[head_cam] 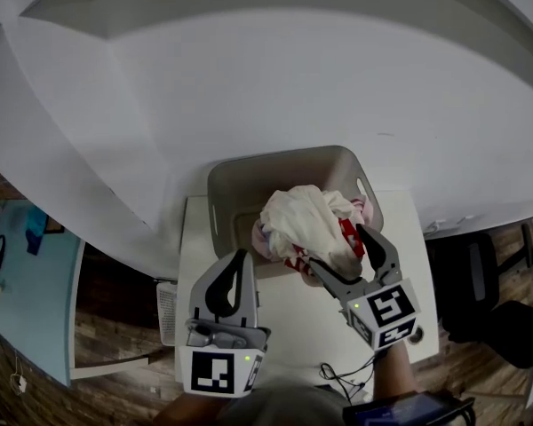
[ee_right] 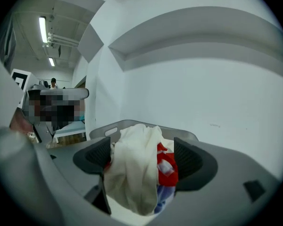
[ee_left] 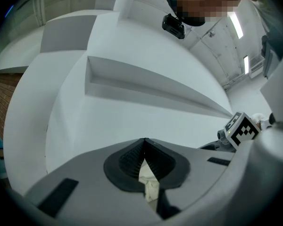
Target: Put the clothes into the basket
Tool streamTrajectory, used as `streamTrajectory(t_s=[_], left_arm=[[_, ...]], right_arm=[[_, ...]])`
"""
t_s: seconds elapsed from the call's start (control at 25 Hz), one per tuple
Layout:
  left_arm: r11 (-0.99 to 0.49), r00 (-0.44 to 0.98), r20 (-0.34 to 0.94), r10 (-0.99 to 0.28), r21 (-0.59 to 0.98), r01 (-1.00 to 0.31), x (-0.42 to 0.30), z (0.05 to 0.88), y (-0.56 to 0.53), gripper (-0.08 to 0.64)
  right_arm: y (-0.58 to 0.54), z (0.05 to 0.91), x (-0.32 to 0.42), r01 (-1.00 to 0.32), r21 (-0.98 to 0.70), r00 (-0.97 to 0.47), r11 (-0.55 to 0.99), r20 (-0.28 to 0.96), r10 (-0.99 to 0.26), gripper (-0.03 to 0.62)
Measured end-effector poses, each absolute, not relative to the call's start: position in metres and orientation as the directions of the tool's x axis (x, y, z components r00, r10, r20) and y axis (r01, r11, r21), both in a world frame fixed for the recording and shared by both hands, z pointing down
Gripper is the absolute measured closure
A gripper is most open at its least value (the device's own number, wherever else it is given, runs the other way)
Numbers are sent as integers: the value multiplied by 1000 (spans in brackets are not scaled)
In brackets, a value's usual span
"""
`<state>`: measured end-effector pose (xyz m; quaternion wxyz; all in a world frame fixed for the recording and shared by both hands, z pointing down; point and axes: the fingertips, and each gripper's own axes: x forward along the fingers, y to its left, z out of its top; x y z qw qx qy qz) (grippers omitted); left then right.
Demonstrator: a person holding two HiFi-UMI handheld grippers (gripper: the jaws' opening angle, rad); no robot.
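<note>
The left gripper (head_cam: 243, 254) has its jaws together at the tips and points at the bare wall, well to the side of the clothes (head_cam: 306, 224). Low in the slit between its pads a pale scrap shows, and I cannot tell whether that is pinched cloth or something beyond. If it is cloth, it could be carried off unnoticed and never reach the basket (head_cam: 249, 180). The right gripper (head_cam: 333, 245) has its jaws wide and clamped on the clothes. The white bulk fills the gap from pad to pad and sags below them, with a red piece against the right pad. The basket lies just beyond and under the jaw tips. The grip looks loose for so soft a bundle, so the red piece could slip out at the right pad. Let go too near the front rim, the hanging tail could drape over it or land on the table (head_cam: 284, 322). The bundle hides the basket's floor, so how full it is stays unknown. Pinkish cloth beside the bundle may be part of it or already inside
</note>
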<state>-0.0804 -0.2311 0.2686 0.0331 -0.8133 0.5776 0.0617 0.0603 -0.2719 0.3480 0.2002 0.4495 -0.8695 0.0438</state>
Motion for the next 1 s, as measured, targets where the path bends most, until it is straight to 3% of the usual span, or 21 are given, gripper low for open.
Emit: streamTrajectory(t_s=[0.08,0.28,0.36,0.48,0.64,0.76,1.0], left_arm=[[-346,341,-129,-931,22,-938,-73,271,-228,551],[-396,392,-95,-915,20,-918,-50,281,-223,551],[-411,409,-76,-909,21,-911,-43,287,-224,551],[-429,427,-68,-902,17,-903,-34,292,-227,551],[-444,443,-53,-895,13,-896,-25,299,-225,551],[-456,456,-41,-889,6,-890,-20,304,-227,551],[-468,468,-16,-883,0,-884,-13,314,-230,551]], right_arm=[[-263,351,68,-809,95,-507,580,386,-771,196],[-247,360,82,-824,61,-525,563,291,-800,392],[-241,365,84,-824,56,-529,564,281,-801,440],[-235,369,88,-825,40,-537,563,251,-805,446],[-224,380,97,-826,23,-539,563,255,-802,342],[-219,395,107,-837,6,-524,547,276,-806,348],[-217,430,115,-847,1,-498,531,344,-796,440]])
